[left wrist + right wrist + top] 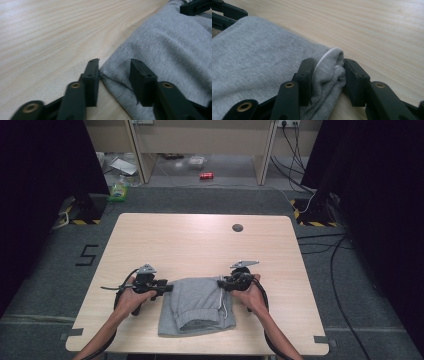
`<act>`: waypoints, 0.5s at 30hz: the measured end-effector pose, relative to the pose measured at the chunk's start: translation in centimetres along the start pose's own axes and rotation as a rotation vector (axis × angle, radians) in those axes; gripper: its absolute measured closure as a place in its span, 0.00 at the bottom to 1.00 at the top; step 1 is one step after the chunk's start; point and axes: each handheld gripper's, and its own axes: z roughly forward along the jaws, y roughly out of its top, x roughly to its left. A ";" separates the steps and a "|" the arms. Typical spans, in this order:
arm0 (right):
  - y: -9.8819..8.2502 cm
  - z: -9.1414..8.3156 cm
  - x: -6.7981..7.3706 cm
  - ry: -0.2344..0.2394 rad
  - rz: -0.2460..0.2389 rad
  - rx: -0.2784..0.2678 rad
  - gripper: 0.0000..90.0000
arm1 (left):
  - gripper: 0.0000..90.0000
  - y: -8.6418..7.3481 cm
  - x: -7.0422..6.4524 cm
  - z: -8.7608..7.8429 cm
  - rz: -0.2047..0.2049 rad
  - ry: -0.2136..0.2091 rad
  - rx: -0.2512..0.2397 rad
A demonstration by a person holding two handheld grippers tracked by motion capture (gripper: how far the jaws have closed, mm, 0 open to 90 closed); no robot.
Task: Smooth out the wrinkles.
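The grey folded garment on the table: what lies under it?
The grey garment lies directly on the wooden table. Whether anything lies beneath it cannot be seen; the cloth covers that area.

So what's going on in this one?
A person at a wooden table is working a folded grey garment with a handheld gripper in each hand. The right gripper is clamped on a bunched corner of the fabric, white drawstring included. The left gripper straddles the opposite corner, its jaws either side of the cloth edge with gaps, not yet pinching it. The garment lies flat on the table.
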 end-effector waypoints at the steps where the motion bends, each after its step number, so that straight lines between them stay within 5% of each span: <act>1: 0.0 0.0 0.0 0.003 0.010 -0.004 0.71 | 0.73 -0.1 0.0 0.0 0.004 0.010 -0.005; 6: 0.1 -0.2 0.0 -0.006 0.028 -0.027 0.80 | 0.91 -0.4 0.0 0.0 0.011 0.022 -0.028; 15: 1.3 0.4 -1.4 -0.033 0.055 -0.045 0.81 | 0.93 1.3 0.6 1.4 0.019 0.069 -0.030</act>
